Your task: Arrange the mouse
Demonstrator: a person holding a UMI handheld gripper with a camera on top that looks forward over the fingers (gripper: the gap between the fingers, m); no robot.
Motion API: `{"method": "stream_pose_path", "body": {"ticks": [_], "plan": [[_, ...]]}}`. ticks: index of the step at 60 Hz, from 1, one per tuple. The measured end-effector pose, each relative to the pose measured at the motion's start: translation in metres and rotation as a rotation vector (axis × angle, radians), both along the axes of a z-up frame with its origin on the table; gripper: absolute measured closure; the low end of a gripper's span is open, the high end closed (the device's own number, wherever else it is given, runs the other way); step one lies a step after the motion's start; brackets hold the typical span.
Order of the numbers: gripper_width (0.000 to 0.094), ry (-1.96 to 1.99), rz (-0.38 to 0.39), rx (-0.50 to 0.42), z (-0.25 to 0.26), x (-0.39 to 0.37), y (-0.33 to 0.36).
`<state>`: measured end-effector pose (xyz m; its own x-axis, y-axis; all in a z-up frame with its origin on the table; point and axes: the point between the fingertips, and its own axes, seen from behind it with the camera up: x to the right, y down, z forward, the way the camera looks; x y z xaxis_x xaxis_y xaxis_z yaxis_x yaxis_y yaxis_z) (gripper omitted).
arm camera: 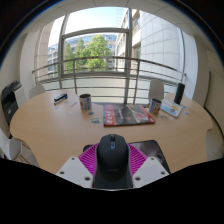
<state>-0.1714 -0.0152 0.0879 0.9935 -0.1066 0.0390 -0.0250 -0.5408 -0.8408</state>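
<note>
Gripper view: we see the tongs (pixel 112 172) clamped on the mouse (pixel 112 153), a black one, held between the pink pads (pixel 90 158), both pads pressing its sides. Mouse sits low over the near edge of the table (pixel 50 125), beside a dark mat (pixel 150 150) just to its right; we cannot tell if it touches the table or is lifted. Beyond the tongs, mid-table, lies a red book (pixel 128 114). Left of it stands a dark cup (pixel 85 101). Further left, a small dark thing (pixel 60 98), too small to name. Far right, a box (pixel 172 107). Behind all, big windows (pixel 95 45) with buildings outside.
</note>
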Motion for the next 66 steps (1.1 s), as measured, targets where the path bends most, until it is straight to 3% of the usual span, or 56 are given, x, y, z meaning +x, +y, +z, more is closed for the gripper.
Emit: {"method": "stream_pose_path", "body": {"ticks": [7,18,20,24,25,48,66], "plan": [[0.0543,0.028,0.027,-0.081,-0.062,0.029,-0.005],[0.0404,0.075,0.062,-0.148,-0.100,0.039,-0.014],[0.0345,0.076,0.056,-0.140,-0.096,0.041,-0.016],[0.0096,0.065,0.046,-0.142,-0.084,0.041,-0.022],[0.0078,0.060,0.038,-0.141,-0.079,0.042,-0.024],[0.0093,-0.044,-0.047,-0.035,0.050,0.002,-0.129],[0.0092,-0.119,-0.044,-0.011,0.089,-0.035,-0.216]]}}
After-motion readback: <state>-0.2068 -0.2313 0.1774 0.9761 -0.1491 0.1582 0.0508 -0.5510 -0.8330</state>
